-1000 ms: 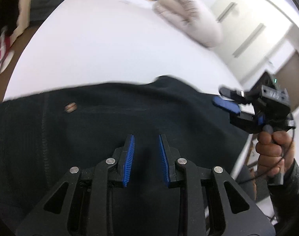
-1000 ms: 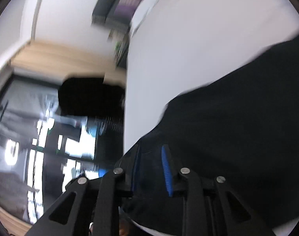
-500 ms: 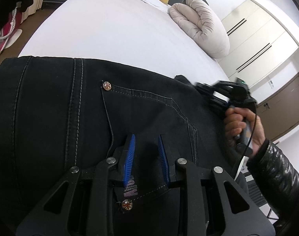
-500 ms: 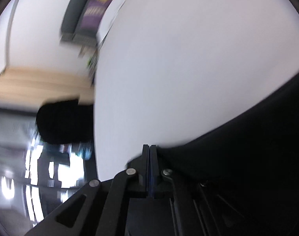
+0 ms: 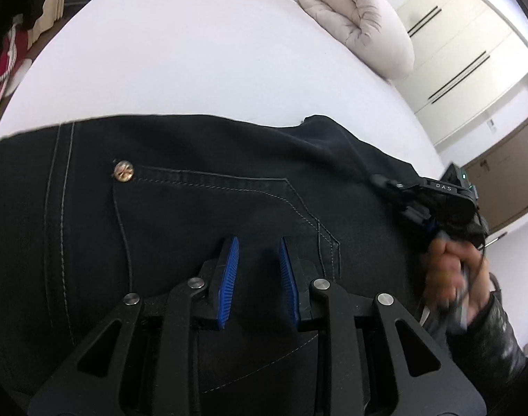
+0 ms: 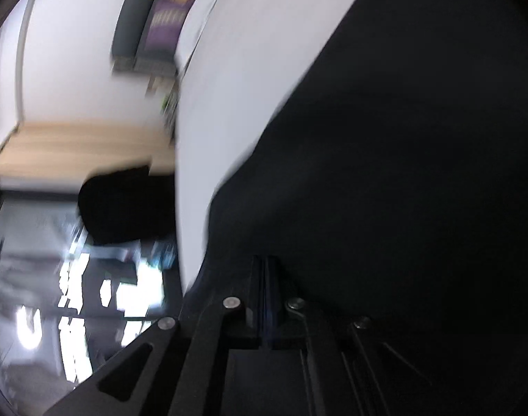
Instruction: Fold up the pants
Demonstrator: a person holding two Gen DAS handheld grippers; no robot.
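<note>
black pants [image 5: 201, 208] spread on white bed [image 5: 180, 55], left gripper [image 5: 256, 279] held apart over pocket, right gripper [image 6: 265, 294] clenched at pants edge, grip on cloth unclear

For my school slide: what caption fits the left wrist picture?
Open left claw hovers over black pants on a white bed.

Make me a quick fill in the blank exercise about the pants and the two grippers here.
1. The black pants lie on a ____ bed.
2. The left hand-held gripper has its jaws ____.
3. The right hand-held gripper has its jaws ____.

Missing words: white; open; shut
</note>
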